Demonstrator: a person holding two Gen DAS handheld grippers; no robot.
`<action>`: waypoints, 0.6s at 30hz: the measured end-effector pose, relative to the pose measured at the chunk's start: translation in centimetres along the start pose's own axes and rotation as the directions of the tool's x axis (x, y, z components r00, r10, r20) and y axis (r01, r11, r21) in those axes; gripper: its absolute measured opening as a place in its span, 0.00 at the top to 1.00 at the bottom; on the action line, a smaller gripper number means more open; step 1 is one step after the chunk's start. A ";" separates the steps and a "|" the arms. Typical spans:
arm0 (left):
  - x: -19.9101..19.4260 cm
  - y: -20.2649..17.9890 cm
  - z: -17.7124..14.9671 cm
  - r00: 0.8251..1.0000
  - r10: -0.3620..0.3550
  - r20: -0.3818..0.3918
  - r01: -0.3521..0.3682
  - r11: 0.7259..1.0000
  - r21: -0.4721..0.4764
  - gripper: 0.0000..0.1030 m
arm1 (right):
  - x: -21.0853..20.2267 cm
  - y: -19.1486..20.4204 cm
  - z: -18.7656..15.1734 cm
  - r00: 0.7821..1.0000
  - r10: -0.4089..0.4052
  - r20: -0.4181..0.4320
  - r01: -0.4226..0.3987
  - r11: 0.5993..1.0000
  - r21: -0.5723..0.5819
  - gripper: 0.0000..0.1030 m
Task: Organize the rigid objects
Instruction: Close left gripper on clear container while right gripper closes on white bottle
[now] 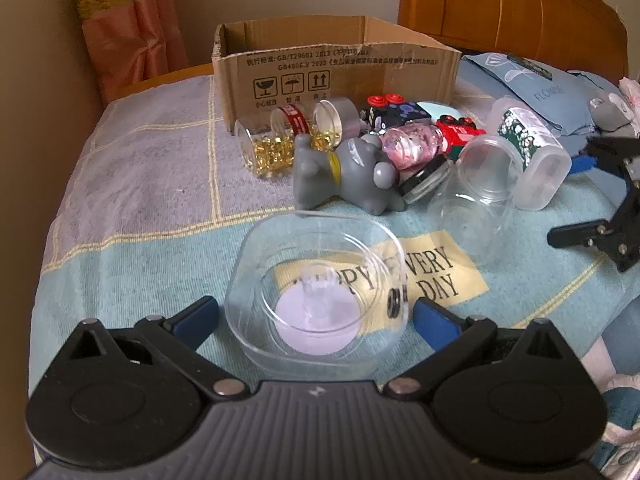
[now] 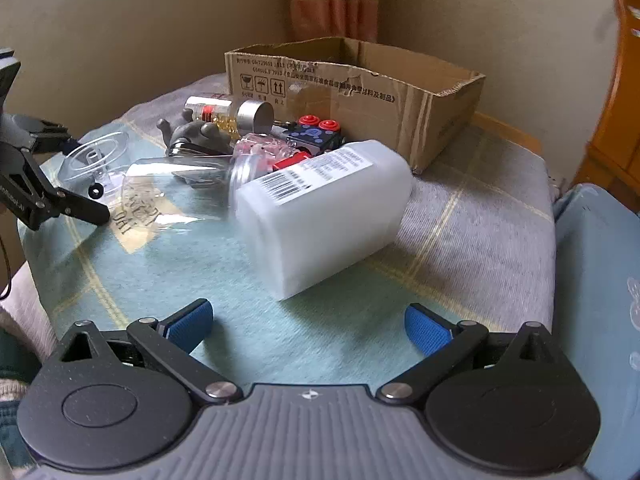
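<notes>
Your left hand-held gripper (image 1: 316,320) brackets the clear lid (image 1: 316,296), fingers apart, not yet clamped. Your right hand-held gripper (image 2: 308,322) gapes just short of the toppled white bottle (image 2: 324,212); the cardboard box (image 2: 360,92) waits beyond.

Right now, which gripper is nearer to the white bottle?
Right. The right gripper is open just in front of the white bottle, not touching it. The left gripper sits around the clear lid, farther off.
</notes>
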State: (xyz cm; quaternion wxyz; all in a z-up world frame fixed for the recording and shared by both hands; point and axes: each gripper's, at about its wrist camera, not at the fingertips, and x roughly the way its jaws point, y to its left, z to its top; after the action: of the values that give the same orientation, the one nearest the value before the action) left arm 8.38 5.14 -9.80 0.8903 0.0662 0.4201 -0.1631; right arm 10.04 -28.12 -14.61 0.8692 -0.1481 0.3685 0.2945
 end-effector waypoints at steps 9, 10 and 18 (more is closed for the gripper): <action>0.0 0.0 0.4 1.000 -0.018 -0.016 0.019 0.999 0.043 0.08 | 1.1 -1.4 3.6 0.997 0.080 0.014 -0.074 0.969 -0.234 0.00; 0.0 0.0 0.4 1.000 -0.021 -0.018 0.022 0.999 0.044 0.09 | 1.3 -1.4 4.0 0.997 0.082 0.012 -0.076 0.965 -0.252 0.00; 0.0 -0.3 0.6 0.999 -0.038 -0.018 0.039 0.998 0.056 0.20 | 1.7 -0.8 4.8 0.994 0.108 0.014 -0.099 0.953 -0.287 0.07</action>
State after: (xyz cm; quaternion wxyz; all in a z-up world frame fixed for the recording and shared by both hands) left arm 8.73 4.74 -9.35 0.8810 0.0844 0.4242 -0.1917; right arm 14.12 -25.79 -12.49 0.8275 -0.2481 0.3165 0.3919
